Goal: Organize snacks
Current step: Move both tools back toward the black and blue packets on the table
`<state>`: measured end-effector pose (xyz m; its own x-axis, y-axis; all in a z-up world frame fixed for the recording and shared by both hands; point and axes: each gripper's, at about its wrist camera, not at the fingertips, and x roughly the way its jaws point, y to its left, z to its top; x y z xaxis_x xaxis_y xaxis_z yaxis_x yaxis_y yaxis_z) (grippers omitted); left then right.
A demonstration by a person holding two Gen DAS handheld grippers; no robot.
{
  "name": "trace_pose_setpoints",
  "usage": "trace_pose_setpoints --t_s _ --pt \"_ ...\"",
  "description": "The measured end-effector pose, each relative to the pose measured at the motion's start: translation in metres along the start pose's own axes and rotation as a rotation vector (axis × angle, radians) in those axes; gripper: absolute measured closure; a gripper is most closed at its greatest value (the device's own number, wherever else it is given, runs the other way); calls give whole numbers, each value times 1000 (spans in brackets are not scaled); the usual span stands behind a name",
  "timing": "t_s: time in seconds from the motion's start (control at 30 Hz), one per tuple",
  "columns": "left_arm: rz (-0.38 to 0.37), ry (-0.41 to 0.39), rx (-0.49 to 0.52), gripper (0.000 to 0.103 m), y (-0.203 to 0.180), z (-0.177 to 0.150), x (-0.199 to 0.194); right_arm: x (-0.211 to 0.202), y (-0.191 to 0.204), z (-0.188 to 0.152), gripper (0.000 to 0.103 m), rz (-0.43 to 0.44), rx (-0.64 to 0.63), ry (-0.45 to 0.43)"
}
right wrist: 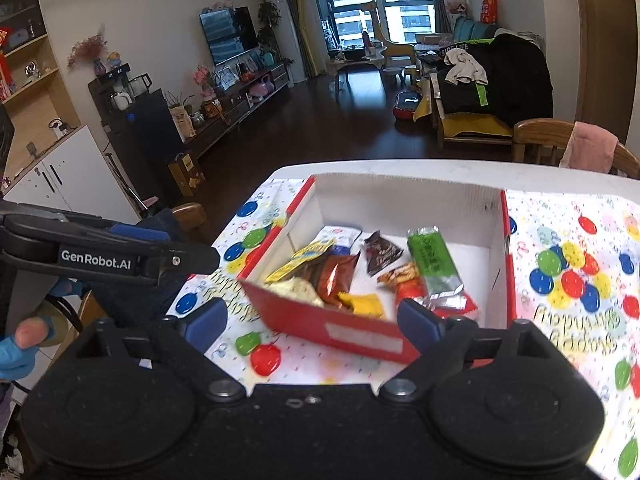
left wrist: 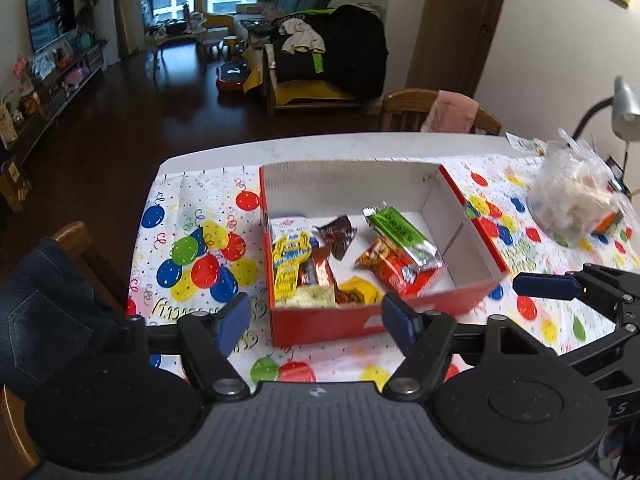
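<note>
Both your claws are empty and spread apart: the left claw (left wrist: 314, 322) hangs just in front of the near wall of the red cardboard box (left wrist: 320, 322), and the right claw (right wrist: 312, 326) hovers at the same wall from the other side. The snacks already lie loose on the white floor of the box: a green wrapped bar (left wrist: 400, 234) resting across a red-orange packet (left wrist: 394, 270), a small dark sachet (left wrist: 336, 236), a yellow-and-white packet (left wrist: 290, 258) over a shiny brown wrapper (left wrist: 318, 272), and a little yellow packet (left wrist: 360, 290) against the near wall. If you mean to tidy them, take one packet at a time: come down over the wall rather than through it, pinch a flat wrapper by its crimped end, and lift the green bar first, since it sits on top. Keep the two claws from crossing; they are near each other over the box's near corner. The near wall looks blurred in both views, so the box may be shifting; steady it before you reach in. On the balloon-print cloth (left wrist: 192, 248) covering the counter (left wrist: 340, 146), a crinkled clear plastic bag (left wrist: 576, 196) sits well right of the box, with a desk lamp (left wrist: 624, 108) behind it; mind them if you swing right.
</note>
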<state>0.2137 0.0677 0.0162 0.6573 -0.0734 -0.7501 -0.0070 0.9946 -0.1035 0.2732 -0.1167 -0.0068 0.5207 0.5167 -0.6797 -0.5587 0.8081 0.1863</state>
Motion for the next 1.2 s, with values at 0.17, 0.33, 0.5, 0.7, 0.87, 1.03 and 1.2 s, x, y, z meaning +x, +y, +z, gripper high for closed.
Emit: trace_pose_setpoints --t_s 0.17,0.33,0.5,0.7,0.87,1.03,1.2 --pt "-20 10 39 27 3 -25 -6 -14 9 -26 3 11 -1 -10" --pt "-36 2 67 25 6 -51 -8 -22 17 -56 1 20 -5 5" --pt "-61 24 105 22 5 -74 -5 -22 28 -87 1 15 -30 69" --pt "-82 94 149 22 4 -100 9 -18 40 -124 1 18 -84 150" --pt "-76 148 188 22 1 -118 19 -8 49 -153 5 -16 -158 215" --pt "-86 180 189 22 3 -130 25 2 53 -176 18 -18 -231 289" --pt "-91 203 194 22 4 -138 29 8 60 -192 33 21 -296 352"
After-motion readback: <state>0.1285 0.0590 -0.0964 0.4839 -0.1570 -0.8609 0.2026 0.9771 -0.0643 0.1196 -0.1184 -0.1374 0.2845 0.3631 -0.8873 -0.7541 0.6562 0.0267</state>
